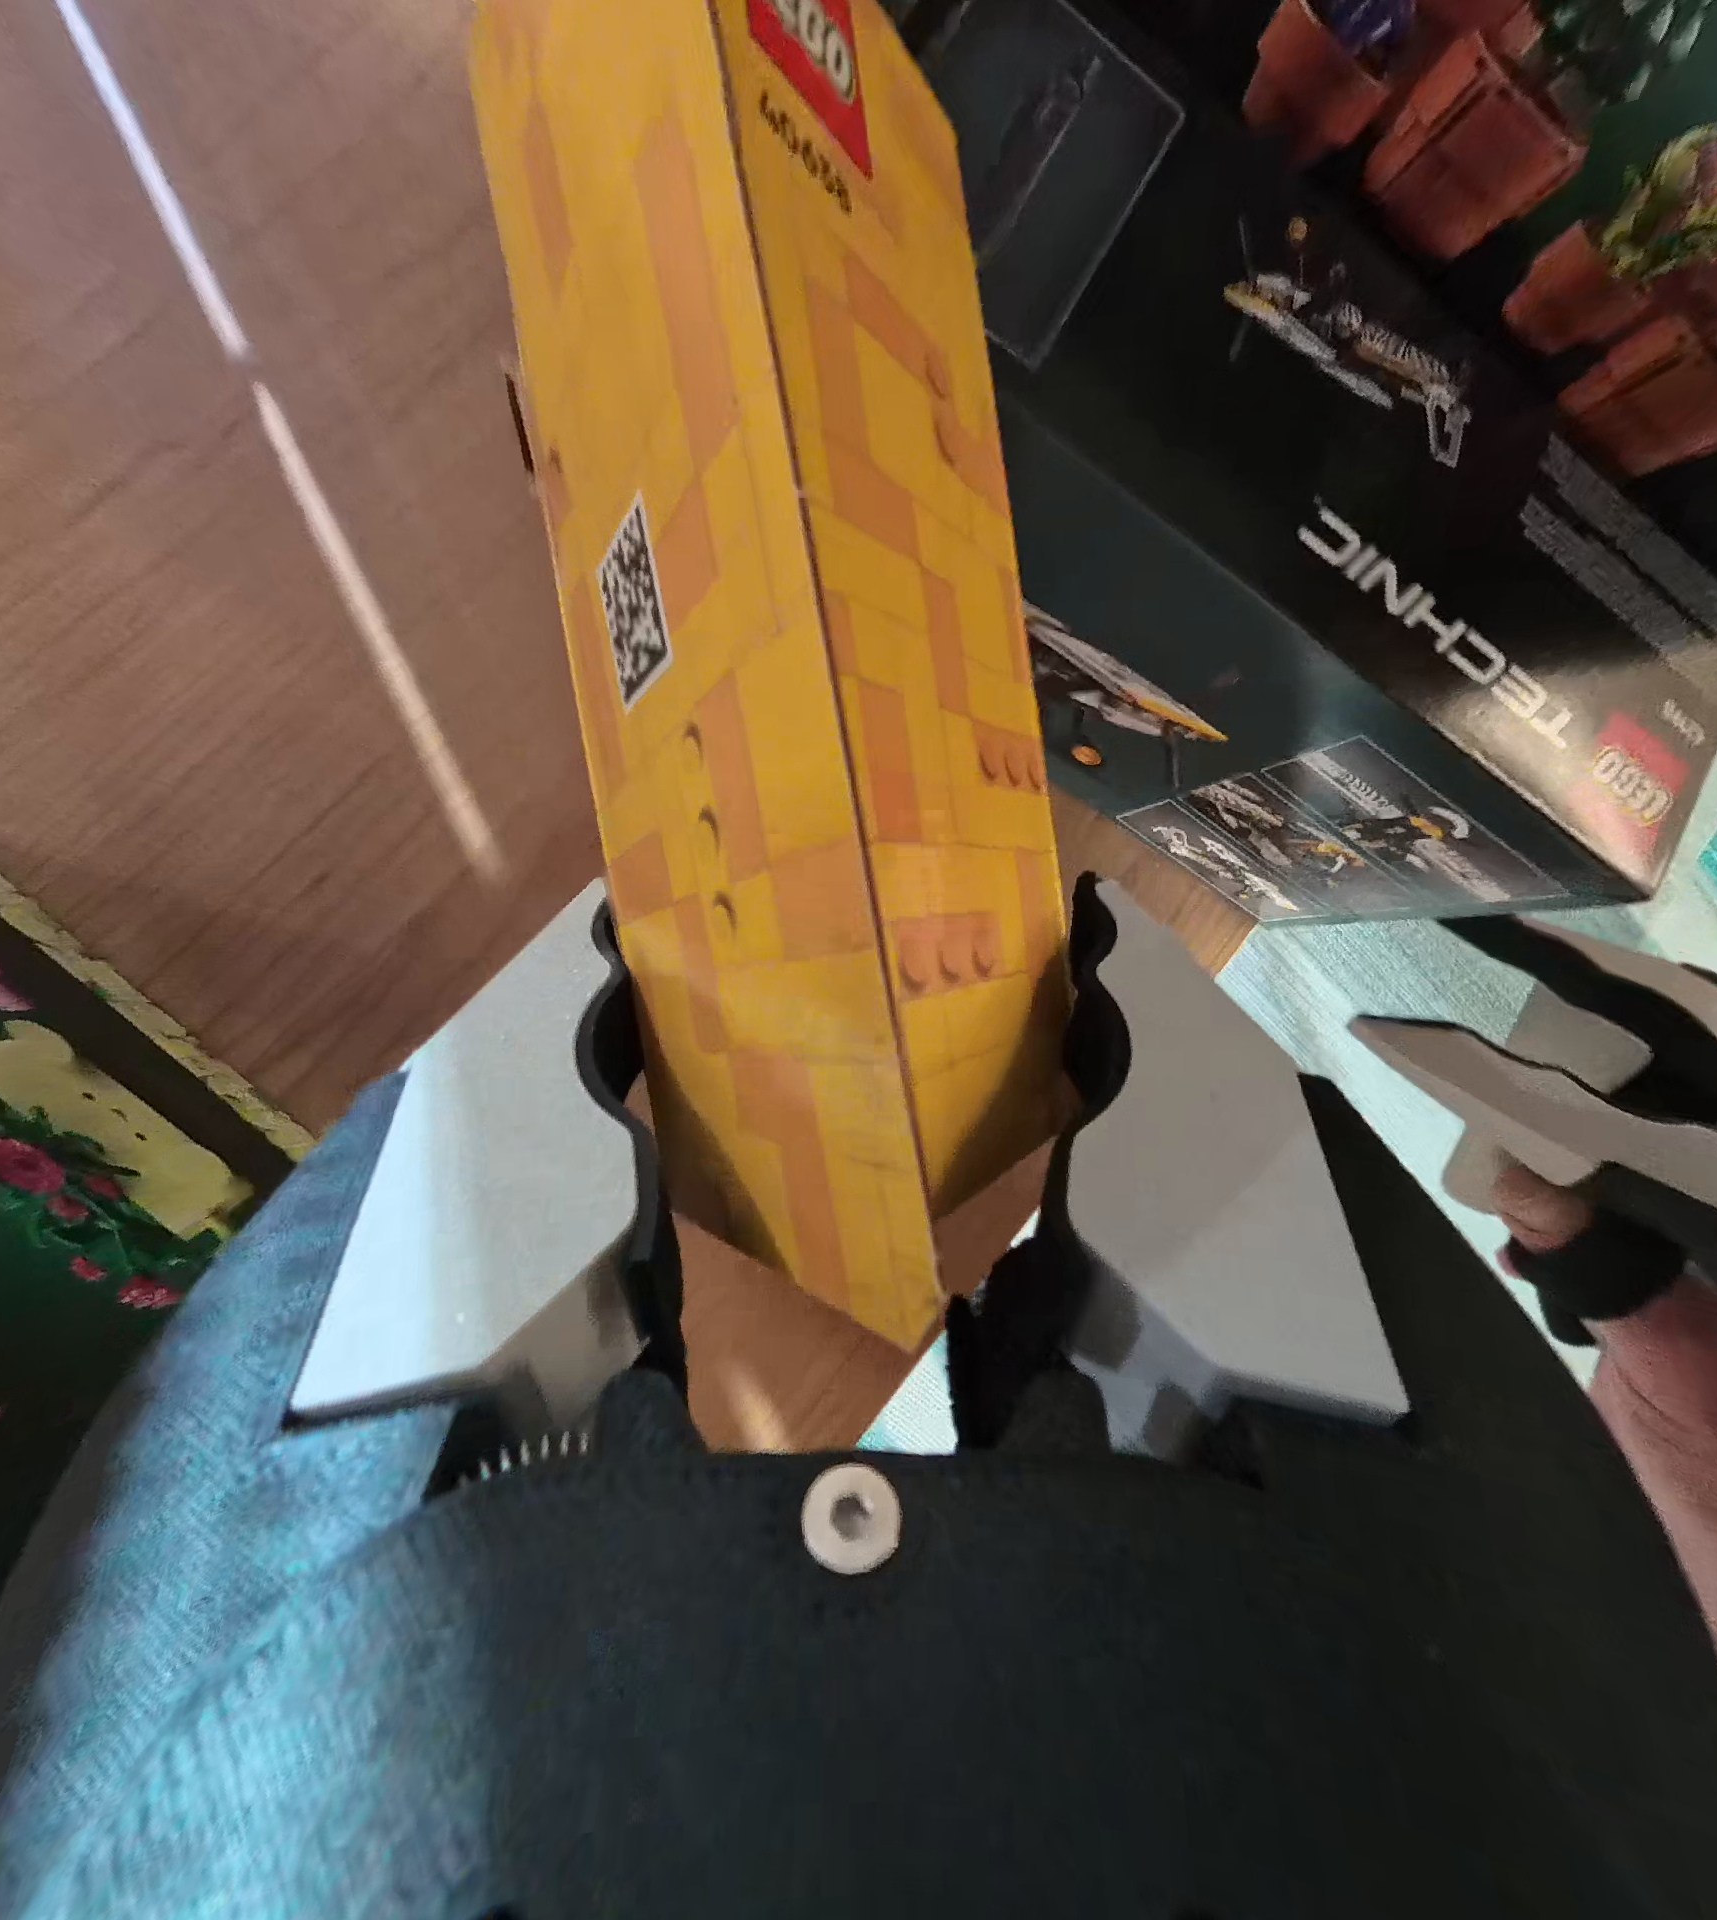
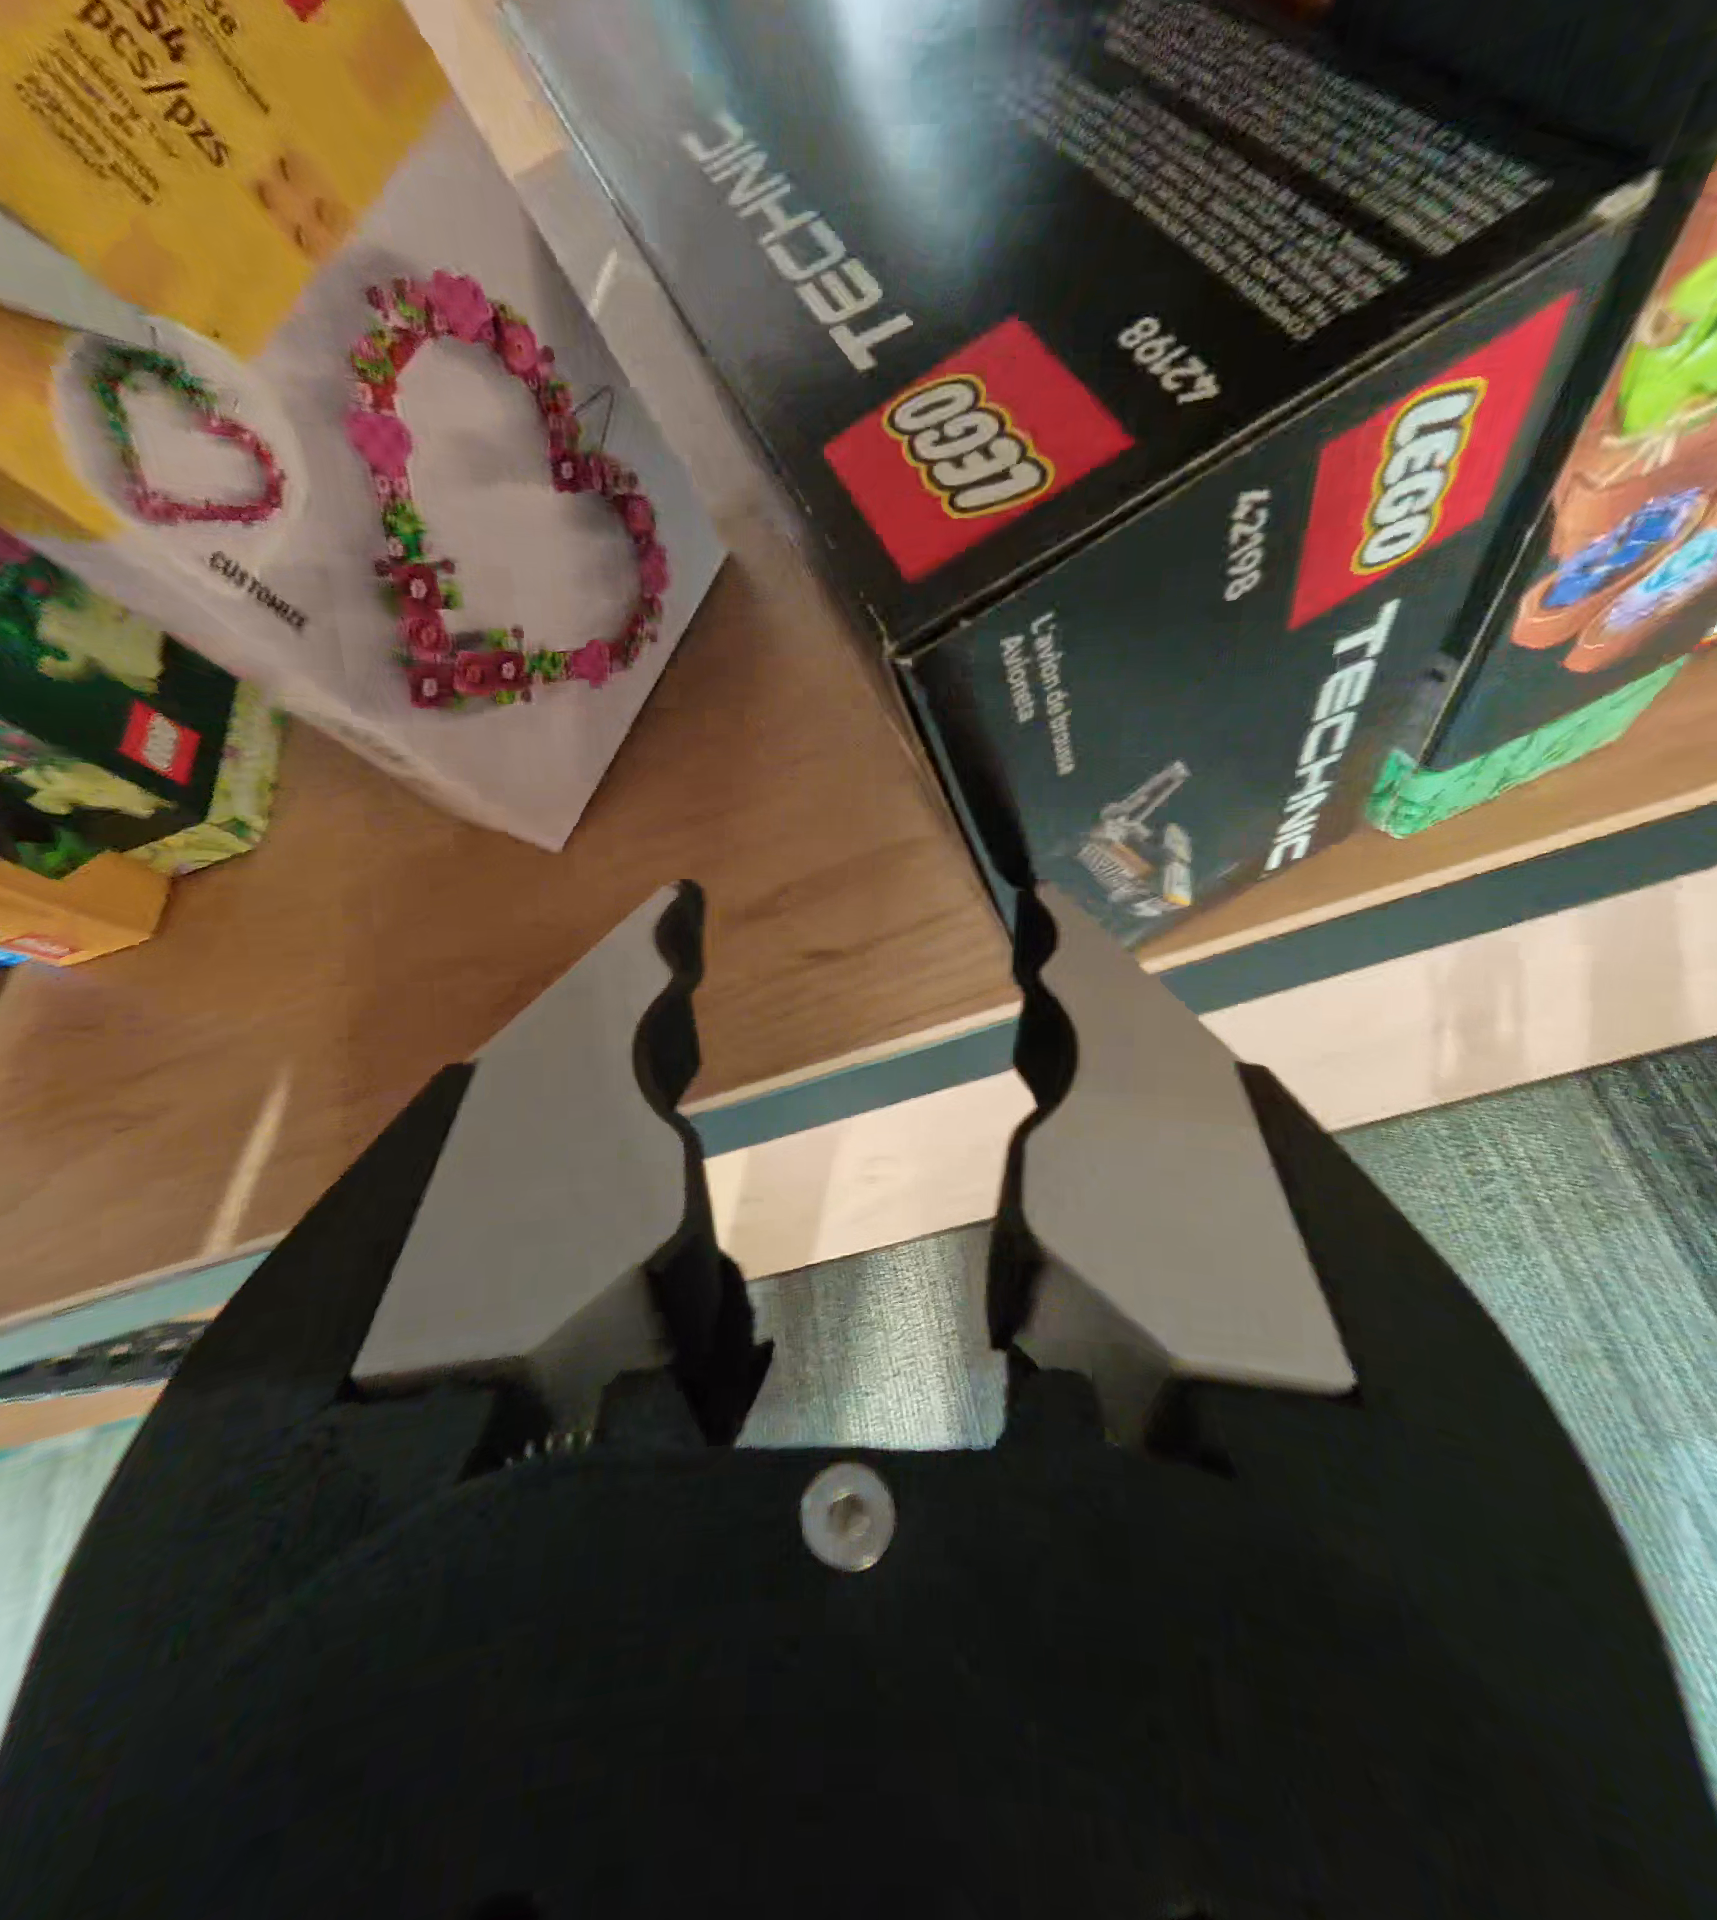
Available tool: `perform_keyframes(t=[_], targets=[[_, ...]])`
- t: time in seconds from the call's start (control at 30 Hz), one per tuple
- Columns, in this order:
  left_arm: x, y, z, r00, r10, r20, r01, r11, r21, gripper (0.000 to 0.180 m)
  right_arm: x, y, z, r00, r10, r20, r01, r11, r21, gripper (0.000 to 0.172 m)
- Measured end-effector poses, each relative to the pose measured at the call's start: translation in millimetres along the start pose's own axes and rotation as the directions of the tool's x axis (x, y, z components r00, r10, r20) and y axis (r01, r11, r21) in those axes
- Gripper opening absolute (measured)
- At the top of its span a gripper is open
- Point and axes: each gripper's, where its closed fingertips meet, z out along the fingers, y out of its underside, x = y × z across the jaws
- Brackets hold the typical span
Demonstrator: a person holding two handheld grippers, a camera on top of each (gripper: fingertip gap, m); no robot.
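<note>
Left gripper [image 1: 849, 997]: closed around the lower end of a yellow box [image 1: 781, 582], with a black pad pressed against each narrow side; the box is held on edge and runs away from the camera.
Yellow box: clear of the wooden shelf [image 1: 210, 499], it seems, though its far end is cut off by the frame and contact there cannot be ruled out; a small square code patch is carried on its left face.
Right gripper [image 2: 859, 935]: partly open, nothing between its fingers; only wood grain is seen through the gap.
Nearest to right gripper: a big black box [image 2: 1197, 644] standing on the shelf, its lower corner just beside the right fingertip [image 2: 1036, 925]; whether they touch cannot be told.
Other things: a white box with flower hearts [image 2: 480, 499] lying flat to the left, a dark box with pink flowers [image 2: 33, 707] beyond it, and a box with potted plants [image 2: 1685, 416] against the black one.
Below the shelf: grey carpet [image 2: 1560, 1247].
Step in hand: the yellow box is carried by the left gripper alone, while the right one hangs empty over the shelf edge.
</note>
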Motion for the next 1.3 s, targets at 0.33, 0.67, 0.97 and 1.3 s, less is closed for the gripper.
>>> perform_keyframes(t=[0.33, 0.67, 0.97, 1.3], targets=[[26, -22, 22, 1.0, 0.014, -0.016, -0.014, 0.999, 0.029, 0.08, 3, -18, 18, 0.999, -0.036, 0.016, 0.036, 0.999, -0.03, 0.019], [24, -20, 21, 1.0, -0.014, -0.014, 0.015, 1.0, 0.019, 0.088, 4, -23, 7, 0.995, -0.018, 0.099, 0.016, 1.0, 0.014, 0.028], [14, 22, -4, 0.999, -0.046, 0.011, 0.046, 0.999, -0.001, 0.133, -43, 14, -73, 0.959, -0.175, 0.221, 0.167, 0.984, 0.055, 0.039], [42, 161, -70, 0.988, 0.153, -0.015, -0.154, 0.973, -0.173, 0.111, -122, 61, -115, 0.877, -0.273, 0.395, 0.272, 0.96, 0.06, 0.049]])
